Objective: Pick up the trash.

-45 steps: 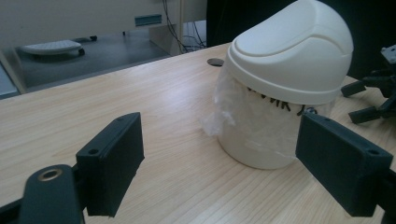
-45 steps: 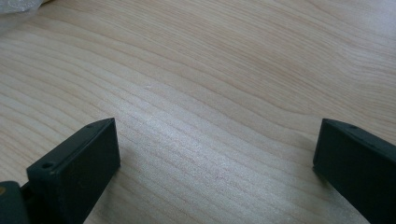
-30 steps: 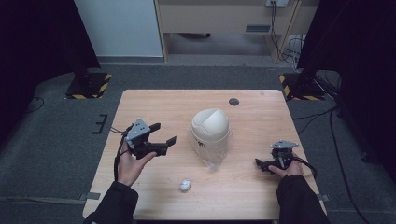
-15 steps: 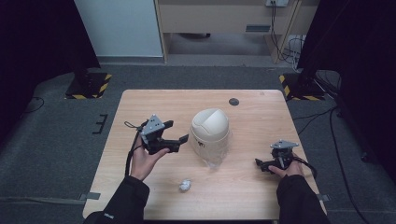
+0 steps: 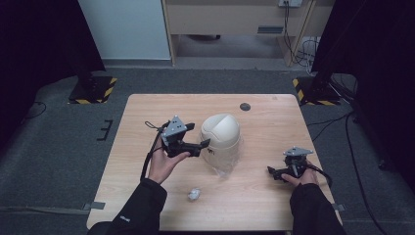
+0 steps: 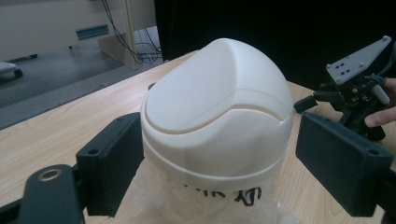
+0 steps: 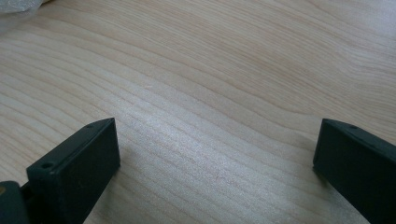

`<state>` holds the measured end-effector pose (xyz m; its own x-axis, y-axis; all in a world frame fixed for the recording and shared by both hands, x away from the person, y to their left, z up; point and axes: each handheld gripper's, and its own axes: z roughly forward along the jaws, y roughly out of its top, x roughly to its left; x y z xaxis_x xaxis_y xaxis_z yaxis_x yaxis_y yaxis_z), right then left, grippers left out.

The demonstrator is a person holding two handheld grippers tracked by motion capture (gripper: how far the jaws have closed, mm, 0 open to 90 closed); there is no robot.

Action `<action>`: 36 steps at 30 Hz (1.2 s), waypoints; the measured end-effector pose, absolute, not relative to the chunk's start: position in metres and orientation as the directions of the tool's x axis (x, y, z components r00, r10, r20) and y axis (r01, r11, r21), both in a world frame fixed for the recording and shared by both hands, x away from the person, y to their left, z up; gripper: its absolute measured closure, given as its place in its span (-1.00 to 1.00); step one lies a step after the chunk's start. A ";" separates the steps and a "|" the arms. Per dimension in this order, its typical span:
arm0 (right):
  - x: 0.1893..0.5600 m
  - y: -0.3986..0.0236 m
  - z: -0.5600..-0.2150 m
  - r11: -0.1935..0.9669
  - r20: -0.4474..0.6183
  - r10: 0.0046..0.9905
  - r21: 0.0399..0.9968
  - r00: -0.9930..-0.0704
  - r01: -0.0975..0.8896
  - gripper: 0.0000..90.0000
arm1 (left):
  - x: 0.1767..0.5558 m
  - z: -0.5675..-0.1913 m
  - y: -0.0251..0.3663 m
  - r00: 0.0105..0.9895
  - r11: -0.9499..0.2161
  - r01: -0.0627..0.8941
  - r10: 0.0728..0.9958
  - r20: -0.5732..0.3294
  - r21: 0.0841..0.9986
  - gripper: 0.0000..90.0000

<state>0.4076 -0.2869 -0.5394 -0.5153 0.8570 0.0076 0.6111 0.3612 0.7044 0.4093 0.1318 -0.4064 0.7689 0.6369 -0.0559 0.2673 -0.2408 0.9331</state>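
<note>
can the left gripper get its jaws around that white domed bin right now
Probably yes. The left gripper is open, its jaws flanking the white domed bin with nothing between.

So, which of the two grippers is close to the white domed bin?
The left gripper: its open jaws flank the white domed bin, while the right gripper rests apart on the wooden table.

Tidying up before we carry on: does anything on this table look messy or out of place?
A crumpled white wad lies loose near the table's front edge. The white domed bin stands upright, its clear liner bunched out underneath.
</note>
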 end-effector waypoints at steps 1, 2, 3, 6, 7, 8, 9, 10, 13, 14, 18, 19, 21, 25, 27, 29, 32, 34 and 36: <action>0.408 -0.287 -0.539 0.361 0.008 0.857 0.704 -0.515 0.611 -0.98 | 0.410 -0.407 0.129 0.773 -0.246 0.266 0.632 -0.054 0.932 -0.67; 0.408 -0.287 -0.539 0.360 0.009 0.857 0.704 -0.514 0.612 -0.98 | 0.410 -0.408 0.127 0.776 -0.248 0.265 0.629 -0.053 0.932 -0.67; 0.408 -0.287 -0.539 0.360 0.009 0.857 0.704 -0.514 0.612 -0.98 | 0.410 -0.408 0.127 0.776 -0.248 0.265 0.629 -0.053 0.932 -0.67; 0.408 -0.287 -0.539 0.361 0.008 0.857 0.704 -0.515 0.611 -0.98 | 0.412 -0.409 0.121 0.782 -0.256 0.265 0.621 -0.053 0.930 -0.67; 0.408 -0.287 -0.539 0.361 0.008 0.857 0.705 -0.515 0.611 -0.98 | 0.414 -0.409 0.118 0.787 -0.261 0.265 0.614 -0.052 0.928 -0.67; 0.408 -0.287 -0.539 0.361 0.008 0.857 0.704 -0.516 0.611 -0.98 | 0.415 -0.409 0.116 0.791 -0.261 0.262 0.609 -0.052 0.929 -0.67; 0.408 -0.287 -0.539 0.360 0.009 0.858 0.704 -0.514 0.613 -0.98 | 0.415 -0.409 0.116 0.791 -0.261 0.262 0.609 -0.052 0.929 -0.67; 0.408 -0.287 -0.539 0.361 0.008 0.857 0.704 -0.515 0.611 -0.98 | 0.416 -0.410 0.114 0.794 -0.257 0.264 0.605 -0.058 0.930 -0.67; 0.408 -0.287 -0.539 0.361 0.008 0.857 0.705 -0.515 0.611 -0.98 | 0.417 -0.412 0.111 0.798 -0.269 0.266 0.600 -0.055 0.926 -0.67; 0.408 -0.287 -0.539 0.361 0.008 0.857 0.704 -0.515 0.612 -0.98 | 0.418 -0.412 0.110 0.799 -0.273 0.267 0.599 -0.054 0.924 -0.67; 0.408 -0.287 -0.539 0.361 0.008 0.857 0.704 -0.515 0.611 -0.98 | 0.421 -0.412 0.106 0.803 -0.280 0.272 0.594 -0.057 0.921 -0.68; 0.408 -0.287 -0.539 0.361 0.008 0.857 0.704 -0.515 0.611 -0.98 | 0.422 -0.413 0.105 0.804 -0.282 0.272 0.592 -0.056 0.920 -0.68; 0.408 -0.287 -0.539 0.361 0.008 0.857 0.704 -0.515 0.611 -0.98 | 0.423 -0.413 0.103 0.806 -0.287 0.273 0.589 -0.056 0.918 -0.68; 0.408 -0.287 -0.539 0.361 0.007 0.857 0.705 -0.515 0.611 -0.99 | 0.425 -0.413 0.101 0.807 -0.289 0.269 0.589 -0.051 0.919 -0.70; 0.408 -0.287 -0.539 0.361 0.008 0.857 0.705 -0.515 0.611 -0.98 | 0.426 -0.413 0.100 0.807 -0.287 0.269 0.588 -0.052 0.919 -0.70; 0.408 -0.287 -0.539 0.361 0.008 0.857 0.705 -0.515 0.611 -0.98 | 0.427 -0.414 0.100 0.809 -0.294 0.274 0.586 -0.054 0.916 -0.70; 0.408 -0.287 -0.539 0.361 0.007 0.857 0.704 -0.515 0.611 -0.98 | 0.428 -0.416 0.099 0.811 -0.317 0.278 0.583 -0.045 0.907 -0.70; 0.408 -0.287 -0.539 0.361 0.008 0.857 0.705 -0.515 0.611 -0.99 | 0.428 -0.417 0.098 0.811 -0.323 0.272 0.584 -0.035 0.907 -0.70; 0.408 -0.287 -0.539 0.360 0.009 0.858 0.704 -0.514 0.612 -0.98 | 0.428 -0.418 0.097 0.811 -0.321 0.272 0.584 -0.037 0.907 -0.70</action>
<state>0.4075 -0.2869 -0.5393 -0.5143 0.8575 0.0086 0.6124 0.3602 0.7037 0.4282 0.0971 -0.4177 0.8109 0.5840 -0.0366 0.2718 -0.3205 0.9074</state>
